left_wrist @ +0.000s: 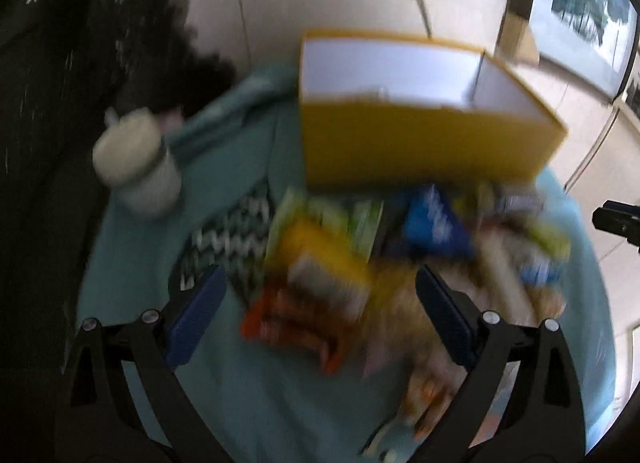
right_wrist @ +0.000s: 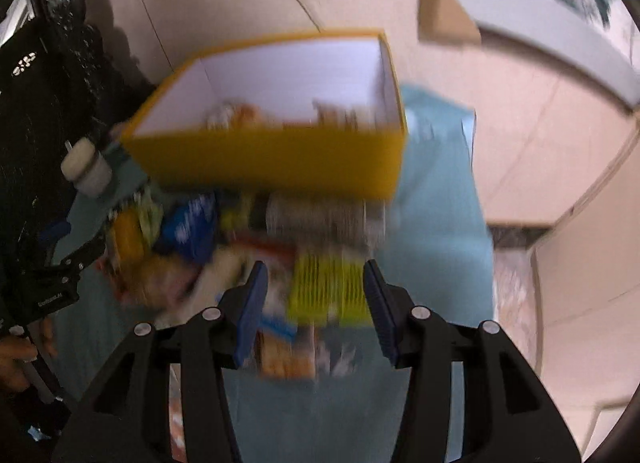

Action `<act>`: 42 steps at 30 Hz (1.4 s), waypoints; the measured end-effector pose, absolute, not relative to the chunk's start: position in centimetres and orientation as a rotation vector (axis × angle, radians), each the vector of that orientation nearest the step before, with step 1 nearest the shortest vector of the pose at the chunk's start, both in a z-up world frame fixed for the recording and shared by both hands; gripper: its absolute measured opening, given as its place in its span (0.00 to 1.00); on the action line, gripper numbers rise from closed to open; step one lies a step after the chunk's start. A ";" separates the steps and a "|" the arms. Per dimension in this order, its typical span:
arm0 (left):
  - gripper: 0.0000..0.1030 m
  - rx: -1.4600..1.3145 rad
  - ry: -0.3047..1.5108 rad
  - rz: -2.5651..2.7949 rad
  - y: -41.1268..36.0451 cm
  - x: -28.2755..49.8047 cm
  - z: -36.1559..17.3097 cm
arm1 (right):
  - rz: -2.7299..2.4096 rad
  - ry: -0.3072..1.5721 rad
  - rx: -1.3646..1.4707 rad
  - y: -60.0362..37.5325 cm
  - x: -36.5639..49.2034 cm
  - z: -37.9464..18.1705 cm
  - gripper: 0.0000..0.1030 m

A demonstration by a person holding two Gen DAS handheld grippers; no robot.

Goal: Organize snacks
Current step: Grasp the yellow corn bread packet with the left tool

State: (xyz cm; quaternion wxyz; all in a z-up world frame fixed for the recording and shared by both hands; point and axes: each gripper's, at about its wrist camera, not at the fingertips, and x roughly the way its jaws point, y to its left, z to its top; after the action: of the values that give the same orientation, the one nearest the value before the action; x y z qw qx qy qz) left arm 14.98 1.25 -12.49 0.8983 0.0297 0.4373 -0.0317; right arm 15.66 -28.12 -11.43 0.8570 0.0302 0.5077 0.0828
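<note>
- The left gripper [left_wrist: 316,295] stands wide apart over the near edge of the snack pile, nothing between its blue pads [left_wrist: 196,315]; the right gripper [right_wrist: 316,299] is partly apart, its pads clear of the blurred packets below.
- The snacks [left_wrist: 360,247] lie in a loose heap on a teal cloth [left_wrist: 248,391] covering the desk, just in front of the box. Blur hides most labels: an orange packet [left_wrist: 292,327] lies nearest, a yellow packet [left_wrist: 316,263] overlaps it, and a blue packet [left_wrist: 436,223] sits farther back beside green ones.
- A white jar [left_wrist: 136,167] stands left of the heap.
- Beyond, the yellow box [left_wrist: 420,143] sits open-topped, its long axis running across the view, one long side facing the heap; a few snacks already lie inside.
</note>
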 end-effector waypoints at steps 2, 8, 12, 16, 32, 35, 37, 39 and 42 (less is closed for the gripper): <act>0.94 0.072 0.914 -0.065 1.6 13.9 -13.5 | 0.162 1.090 0.072 -28.3 14.8 -12.5 0.51; 0.94 0.069 0.925 -0.049 1.9 13.8 -14.2 | 0.122 1.121 0.074 -28.5 14.1 -14.1 0.54; 0.94 0.054 0.919 -0.034 1.2 15.2 -13.9 | 0.085 1.112 0.103 -28.9 15.4 -14.0 0.58; 0.94 0.036 0.923 -0.005 0.6 17.4 -14.3 | 0.062 1.120 0.156 -29.4 17.4 -14.4 0.60; 0.38 0.001 1.002 -0.035 1.0 18.8 -18.7 | 0.152 1.197 -0.013 -26.3 21.0 -18.8 0.34; 0.37 -0.048 0.992 -0.061 1.8 17.6 -18.3 | 0.166 1.197 0.033 -27.4 19.7 -18.7 0.33; 0.37 -0.021 0.991 -0.070 1.9 16.5 -18.5 | 0.151 1.172 0.006 -27.7 19.3 -18.7 0.42; 0.37 0.013 0.989 -0.074 1.4 16.2 -18.5 | 0.099 1.170 -0.043 -27.7 19.7 -18.9 0.54; 0.37 0.012 1.006 -0.065 1.5 16.4 -18.6 | 0.063 1.203 -0.023 -27.9 20.8 -19.7 0.65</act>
State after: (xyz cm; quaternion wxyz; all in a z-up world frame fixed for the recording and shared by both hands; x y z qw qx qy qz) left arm 16.45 1.55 -18.58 0.8756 0.0058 0.4819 -0.0310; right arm 20.80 -27.88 -19.74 0.8239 -0.0110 0.5659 0.0296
